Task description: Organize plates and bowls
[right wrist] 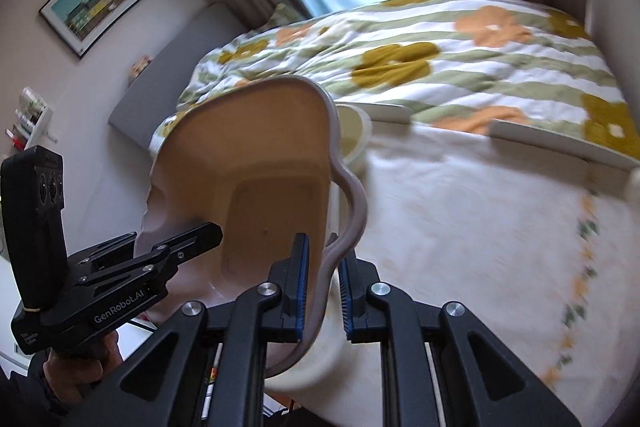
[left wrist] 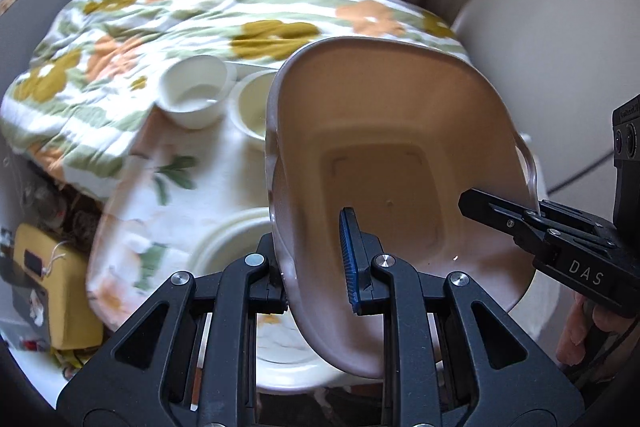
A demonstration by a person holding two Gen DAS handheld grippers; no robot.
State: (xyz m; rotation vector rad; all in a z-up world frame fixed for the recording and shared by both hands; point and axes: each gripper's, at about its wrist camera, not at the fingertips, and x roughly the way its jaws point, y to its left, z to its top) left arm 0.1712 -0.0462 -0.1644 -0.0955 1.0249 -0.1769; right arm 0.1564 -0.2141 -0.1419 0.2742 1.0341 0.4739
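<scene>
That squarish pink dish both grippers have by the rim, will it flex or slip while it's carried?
The pink dish probably stays stiff: its wall shows no bend, though the left gripper and right gripper pinch only opposite rims. Its glossy surface may be slippery, and it hangs tilted, so it could slide between the pads. If ceramic, it may chip on the bowls below.

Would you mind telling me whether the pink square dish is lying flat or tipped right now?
Tipped: the pink square dish is held off the table, steeply tilted, its empty inside facing both cameras.
</scene>
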